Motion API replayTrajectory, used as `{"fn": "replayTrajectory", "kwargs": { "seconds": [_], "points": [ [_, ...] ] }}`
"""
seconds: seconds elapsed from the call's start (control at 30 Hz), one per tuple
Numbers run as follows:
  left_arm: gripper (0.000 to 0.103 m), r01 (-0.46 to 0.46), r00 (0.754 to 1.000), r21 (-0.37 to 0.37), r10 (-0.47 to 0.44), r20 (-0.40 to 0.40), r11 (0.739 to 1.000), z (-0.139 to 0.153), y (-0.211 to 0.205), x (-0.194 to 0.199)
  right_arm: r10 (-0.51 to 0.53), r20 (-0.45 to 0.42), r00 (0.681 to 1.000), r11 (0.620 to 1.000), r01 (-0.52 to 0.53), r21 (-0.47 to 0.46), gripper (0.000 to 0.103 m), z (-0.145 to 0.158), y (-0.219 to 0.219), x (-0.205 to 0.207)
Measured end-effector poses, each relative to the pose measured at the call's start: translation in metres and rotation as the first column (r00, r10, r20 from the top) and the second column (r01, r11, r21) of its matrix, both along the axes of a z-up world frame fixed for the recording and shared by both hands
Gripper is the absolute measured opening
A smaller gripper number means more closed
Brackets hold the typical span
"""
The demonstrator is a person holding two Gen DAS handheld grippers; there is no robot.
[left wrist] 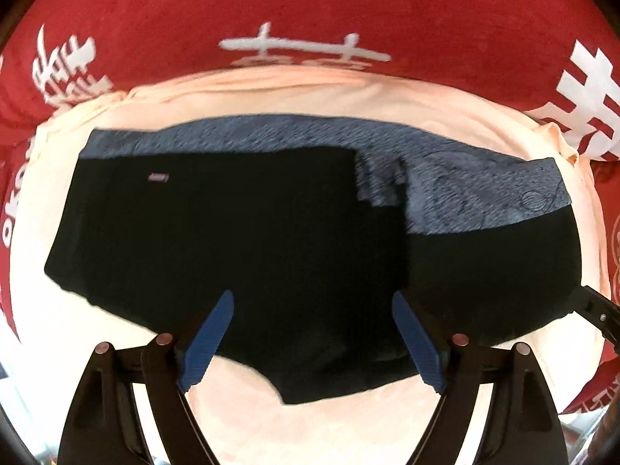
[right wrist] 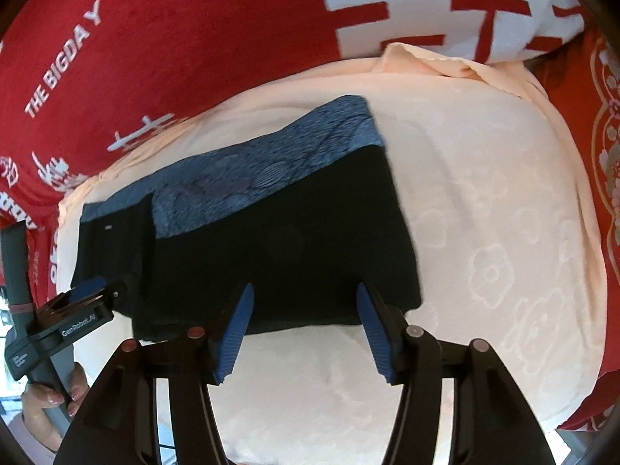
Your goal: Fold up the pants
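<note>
Black shorts [left wrist: 248, 248] with a grey-blue patterned waistband [left wrist: 271, 131] lie flat on a pale peach cloth [left wrist: 337, 422]. Their right part is folded over the middle, its waistband [right wrist: 271, 162] overlapping. My left gripper [left wrist: 314, 302] hovers open over the shorts' near hem with nothing between its blue pads [left wrist: 211, 339]. My right gripper [right wrist: 306, 294] is open too, above the near right corner of the shorts [right wrist: 294, 255]. The left gripper [right wrist: 91, 290] also shows at the left edge of the right wrist view, and the right gripper's tip [left wrist: 598, 310] at the right edge of the left wrist view.
A red blanket with white characters [left wrist: 310, 11] surrounds the peach cloth [right wrist: 484, 232]. A white and red pillow [right wrist: 445, 4] lies at the back right. A person's hand [right wrist: 46, 391] holds the left gripper's handle. Bare peach cloth lies to the right of the shorts.
</note>
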State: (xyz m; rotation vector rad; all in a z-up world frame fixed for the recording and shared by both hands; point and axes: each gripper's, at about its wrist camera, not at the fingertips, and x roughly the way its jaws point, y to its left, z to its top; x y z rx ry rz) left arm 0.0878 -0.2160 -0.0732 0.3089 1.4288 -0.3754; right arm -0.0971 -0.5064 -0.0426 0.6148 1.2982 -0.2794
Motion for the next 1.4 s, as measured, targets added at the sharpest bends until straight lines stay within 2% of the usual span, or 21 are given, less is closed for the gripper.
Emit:
{"fn": "replayTrajectory", "kwargs": {
  "seconds": [0.07,0.1,0.13,0.2,0.3,0.47,0.63,0.7,0.77,0.83,0.97,1.03,1.17,1.23,1.27,1.4],
  "points": [
    [0.085,-0.001,1.0,0.001,0.001,0.001,1.0,0.001,0.012,-0.001,0.018,-0.004,1.0,1.0,-0.018,-0.012,0.066,0.003,0.012,0.002],
    [0.089,0.002,1.0,0.004,-0.002,0.001,1.0,0.001,0.016,-0.001,0.026,-0.005,1.0,1.0,-0.027,-0.014,0.072,0.004,0.019,0.003],
    [0.103,0.003,1.0,0.007,-0.003,-0.002,1.0,0.001,0.023,0.0,0.037,-0.004,0.999,0.999,-0.037,-0.015,0.075,0.005,0.028,0.005],
    [0.103,-0.004,1.0,-0.001,0.004,0.0,1.0,0.001,0.034,0.002,0.066,-0.009,0.998,0.998,-0.066,-0.015,0.08,0.005,0.045,0.009],
    [0.103,-0.023,1.0,-0.004,0.023,-0.008,1.0,0.002,0.055,0.007,0.117,-0.018,0.993,0.993,-0.117,-0.014,0.08,0.002,0.075,0.02],
    [0.103,-0.116,0.993,-0.002,0.116,-0.027,0.993,-0.004,0.107,0.022,0.201,-0.041,0.979,0.98,-0.201,0.016,0.08,-0.005,0.124,0.04],
    [0.103,-0.232,0.973,0.001,0.232,-0.016,0.973,-0.01,0.168,0.041,0.273,-0.057,0.96,0.962,-0.271,0.035,0.08,-0.008,0.167,0.059],
    [0.103,-0.279,0.96,-0.032,0.278,-0.03,0.96,-0.012,0.187,0.048,0.299,-0.059,0.953,0.954,-0.297,0.038,0.08,-0.009,0.18,0.067],
    [0.103,-0.344,0.939,-0.091,0.342,-0.042,0.934,-0.013,0.21,0.057,0.323,-0.061,0.944,0.946,-0.321,0.042,0.08,-0.01,0.193,0.075],
    [0.103,-0.393,0.919,-0.182,0.389,-0.059,0.901,-0.015,0.229,0.067,0.342,-0.063,0.937,0.939,-0.34,0.043,0.08,-0.011,0.202,0.082],
    [0.103,-0.45,0.89,-0.396,0.435,-0.134,0.8,-0.025,0.255,0.082,0.377,-0.068,0.924,0.926,-0.373,0.057,0.08,-0.015,0.218,0.097],
    [0.103,-0.47,0.88,-0.457,0.439,-0.18,0.755,-0.034,0.26,0.086,0.397,-0.064,0.916,0.917,-0.393,0.069,0.08,-0.018,0.225,0.103],
    [0.103,-0.498,0.863,-0.549,0.449,-0.234,0.672,-0.044,0.274,0.082,0.428,-0.055,0.902,0.902,-0.423,0.081,0.08,-0.021,0.237,0.111],
    [0.103,-0.506,0.857,-0.577,0.446,-0.256,0.641,-0.046,0.28,0.079,0.439,-0.055,0.897,0.897,-0.433,0.087,0.08,-0.023,0.242,0.113],
    [0.103,-0.526,0.846,-0.582,0.453,-0.28,0.62,-0.048,0.286,0.073,0.443,-0.055,0.895,0.895,-0.437,0.091,0.08,-0.023,0.244,0.113],
    [0.103,-0.59,0.802,-0.562,0.501,-0.325,0.579,-0.057,0.299,0.063,0.462,-0.047,0.886,0.883,-0.455,0.112,0.08,-0.026,0.25,0.115]
  ]
}}
